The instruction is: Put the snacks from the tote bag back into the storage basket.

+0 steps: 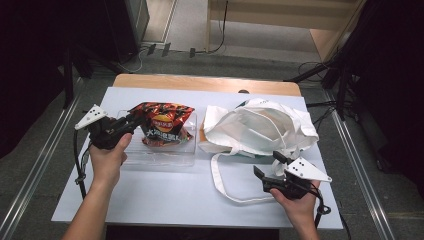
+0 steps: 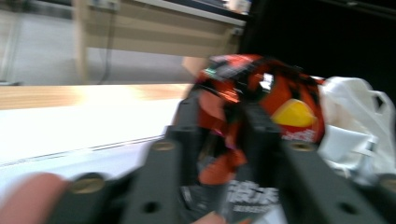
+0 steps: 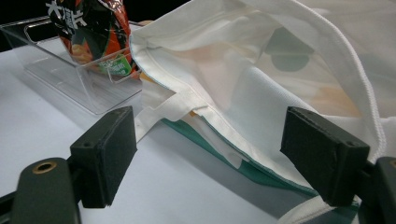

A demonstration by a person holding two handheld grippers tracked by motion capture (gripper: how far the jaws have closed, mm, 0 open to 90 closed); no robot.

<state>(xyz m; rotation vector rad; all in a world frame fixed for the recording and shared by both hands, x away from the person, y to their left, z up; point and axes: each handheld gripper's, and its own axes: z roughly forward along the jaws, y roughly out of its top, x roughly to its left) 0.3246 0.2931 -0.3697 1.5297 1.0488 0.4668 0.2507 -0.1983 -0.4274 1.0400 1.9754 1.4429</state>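
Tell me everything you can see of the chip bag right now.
The chip bag is a crinkled, glossy red, orange and black foil pack with a yellow logo and white lettering. It sits puffed up in the clear plastic tray, left of the white tote bag. The left gripper pinches its left edge, foil bunched between the black jaws.

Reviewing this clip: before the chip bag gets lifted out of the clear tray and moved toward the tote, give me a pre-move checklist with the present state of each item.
1. Left tool closed on the chip bag: ok, its jaws pinch the bag's edge in the left gripper view.
2. Grip firm enough to lift: cannot tell, that view is blurred.
3. Bag free of the clear tray: not ok, it sits inside.
4. Right tool open: ok, jaws apart, nothing between them.
5. Tote bag mouth held open: not ok, it lies slumped and unheld.
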